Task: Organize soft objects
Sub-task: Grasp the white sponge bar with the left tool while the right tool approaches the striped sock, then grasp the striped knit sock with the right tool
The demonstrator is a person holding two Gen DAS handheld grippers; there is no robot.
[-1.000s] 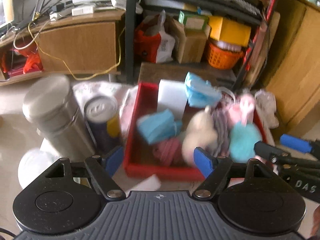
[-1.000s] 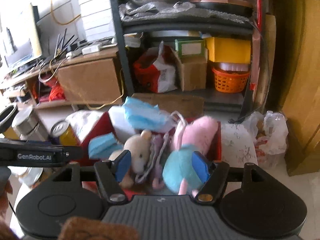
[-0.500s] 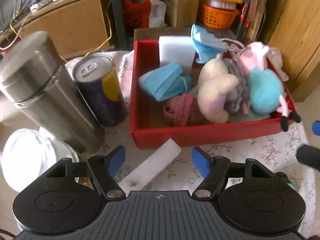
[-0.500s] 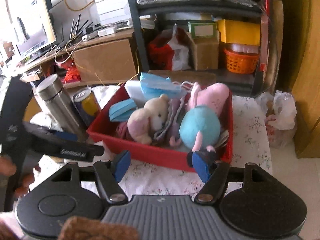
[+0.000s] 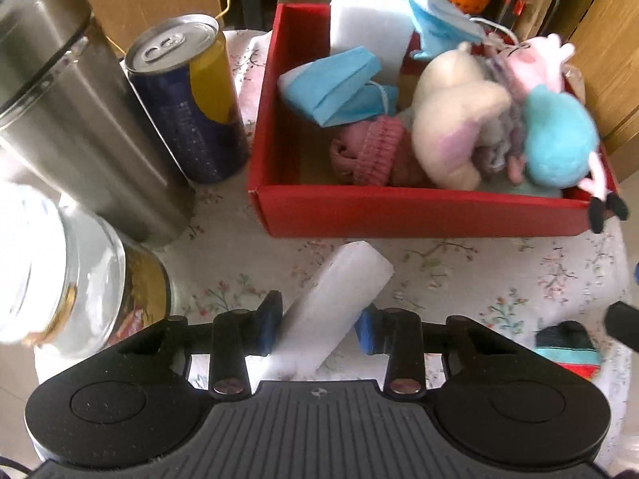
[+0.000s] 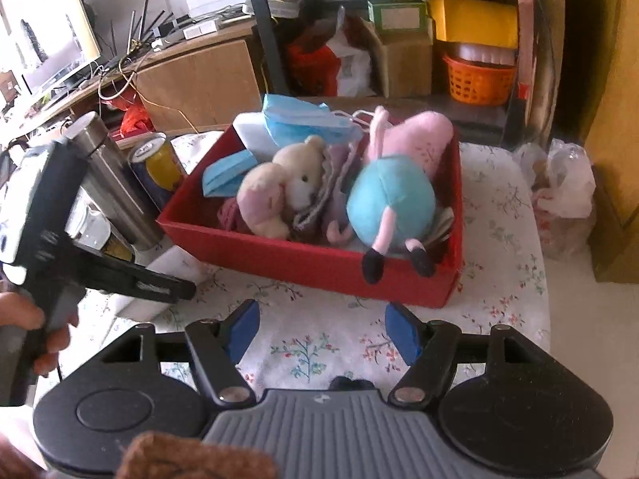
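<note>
Left wrist view, lower centre: left gripper open astride the white foam block on the floral-cloth desk, not yet clamped; next, probably squeeze, lift into red cardboard box above; right gripper open, empty.

The left gripper is reaching forward toward 12 o'clock, its blue fingers standing partly closed — a narrow gap. The right gripper is hovering with its jaws spread wide, pointing toward 12 o'clock, nothing between the pads.
</note>
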